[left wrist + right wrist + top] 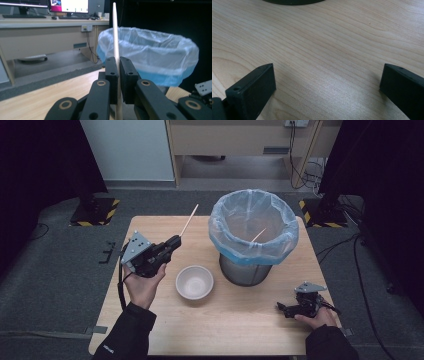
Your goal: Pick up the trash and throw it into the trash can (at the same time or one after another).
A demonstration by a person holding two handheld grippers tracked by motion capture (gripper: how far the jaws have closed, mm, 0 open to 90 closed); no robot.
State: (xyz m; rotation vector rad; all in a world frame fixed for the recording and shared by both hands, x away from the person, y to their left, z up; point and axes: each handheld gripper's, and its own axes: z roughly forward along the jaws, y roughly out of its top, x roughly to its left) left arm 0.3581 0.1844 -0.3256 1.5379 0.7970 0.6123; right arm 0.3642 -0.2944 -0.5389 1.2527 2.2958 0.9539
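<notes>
My left gripper is clamped tight on the wooden stick, whose long axis runs up and away past my jaws. The lined bin stands just to its right, nearer this hand. My right gripper rests wide open, empty, on the table.

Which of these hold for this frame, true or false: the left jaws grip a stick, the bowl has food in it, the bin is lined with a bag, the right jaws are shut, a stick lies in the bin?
1. The left gripper grips a stick. True.
2. The bowl has food in it. False: it looks empty.
3. The bin is lined with a bag. True: a pale blue bag folds over its rim.
4. The right gripper has shut jaws. False: they stand wide apart over the table.
5. A stick lies in the bin. True: a second stick shows inside the bag.
</notes>
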